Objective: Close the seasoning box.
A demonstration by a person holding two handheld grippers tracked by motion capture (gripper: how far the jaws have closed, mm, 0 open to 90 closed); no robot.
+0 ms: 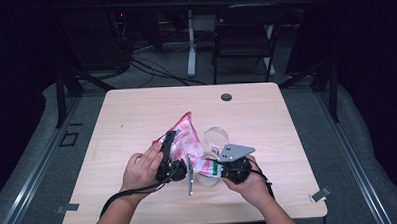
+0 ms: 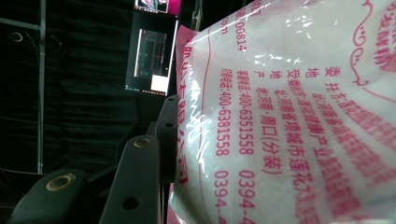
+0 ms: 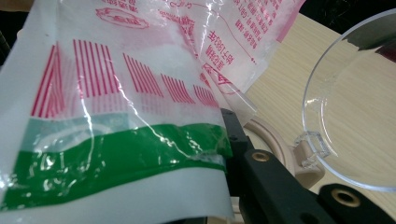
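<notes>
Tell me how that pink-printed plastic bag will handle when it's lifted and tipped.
The bag is thin, glossy film, so probably floppy and somewhat slippery in each claw. White grains fill it, so it likely feels heavy for its size and its weight may shift as it tilts. It sags between the left claw and right claw.

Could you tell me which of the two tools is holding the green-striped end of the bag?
The right tool holds the green-striped end of the pink-printed clear plastic bag; the left tool clamps its pink-lettered part.
</notes>
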